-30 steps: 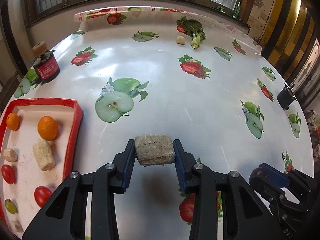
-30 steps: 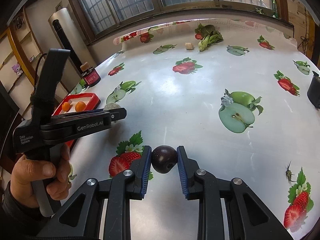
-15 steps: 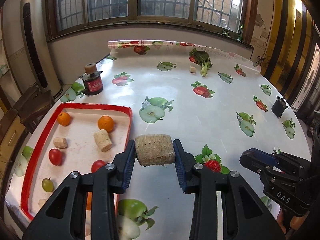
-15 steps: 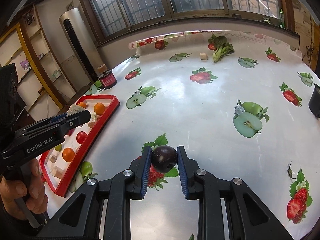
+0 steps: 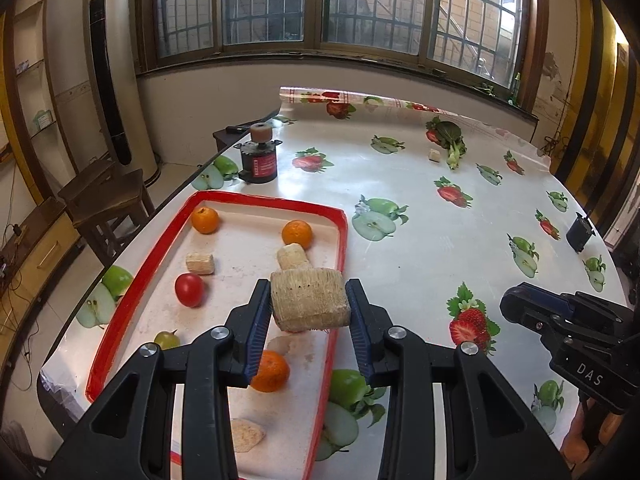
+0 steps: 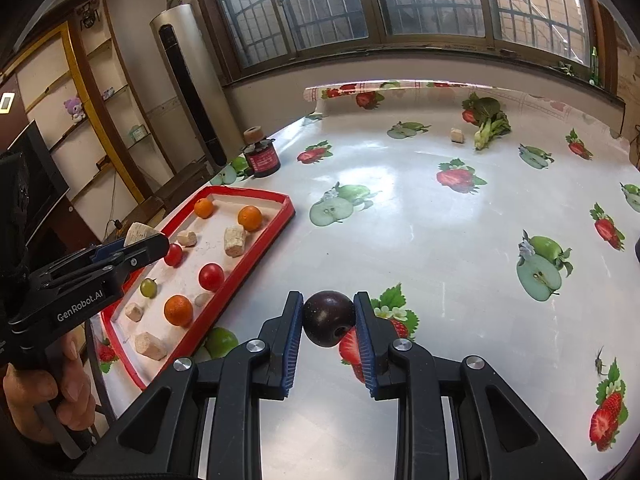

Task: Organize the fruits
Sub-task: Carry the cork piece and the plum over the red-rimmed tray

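The left hand-held gripper [image 5: 308, 308] was closed on a pale, fibrous, block-shaped piece [image 5: 308, 300], pressed between its two blue pads. In the left wrist view this piece hung in the middle of the frame, above the right-hand rim of the red-rimmed shallow tray [image 5: 132, 280], so it seemed to be above the tray's edge and not yet clearly over its floor. The open floor of the tray lay to the left and slightly below in that frame, between a red tomato [image 5: 189, 290] and an orange mandarin [image 5: 270, 371]. The long axis of the tray ran from the lower middle of the frame toward the upper left.

The right hand-held gripper [image 6: 328, 326] was gripping a dark purple round plum [image 6: 328, 323]. In the right wrist view the plum was above the white fruit-printed worktop [image 6: 420, 240], and the tray [image 6: 256, 256] lay to the left of it, well apart. So the left one was the nearer to the tray; I judged that its piece should probably be released first, after a short shift to the left.
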